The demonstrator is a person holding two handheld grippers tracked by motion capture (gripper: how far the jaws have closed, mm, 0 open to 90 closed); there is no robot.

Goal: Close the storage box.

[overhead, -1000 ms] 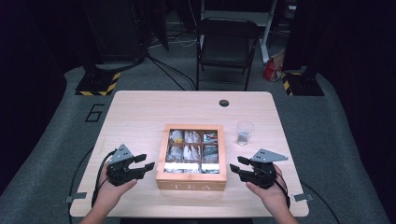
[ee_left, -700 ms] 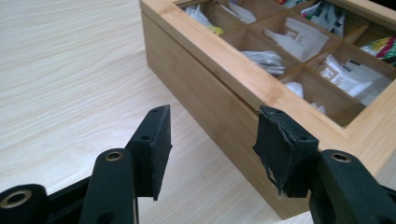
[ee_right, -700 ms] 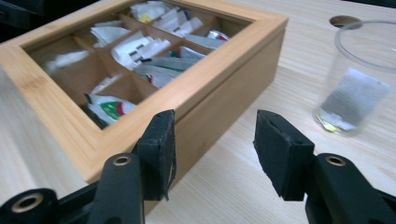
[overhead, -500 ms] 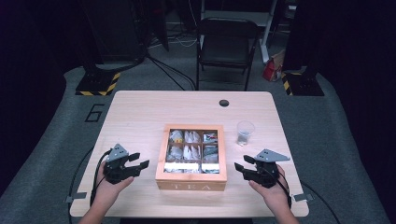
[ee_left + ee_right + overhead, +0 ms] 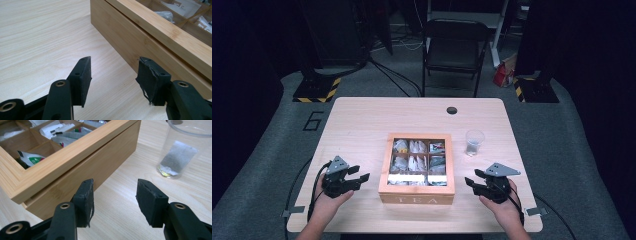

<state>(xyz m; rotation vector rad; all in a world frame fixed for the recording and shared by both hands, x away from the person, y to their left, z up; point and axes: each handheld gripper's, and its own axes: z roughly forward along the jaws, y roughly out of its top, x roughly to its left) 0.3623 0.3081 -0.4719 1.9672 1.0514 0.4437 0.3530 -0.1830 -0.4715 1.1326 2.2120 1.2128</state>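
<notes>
Both grippers have sunk slightly toward the table (image 5: 362,120) since the earlier frames, and their jaws have just been opening with nothing between them. The left gripper (image 5: 356,179) rests low beside the left wall of the wooden tea box (image 5: 417,195); in the left gripper view its pads stand apart over bare tabletop, the box wall (image 5: 140,42) just ahead and to the right. The right gripper (image 5: 473,183) mirrors it near the box's right wall, jaws likewise parted and empty, with the box corner (image 5: 82,167) beside one pad. The tea box sits at the table's centre near the front edge, its glazed lid closed over compartments of tea bags. A clear plastic cup (image 5: 474,142) holding one tea bag stands just to the right of the box. Risk, as judged from this pose: an uneven approach from the two sides could push the box askew, and a wide swing of the right gripper could tip the light cup.
</notes>
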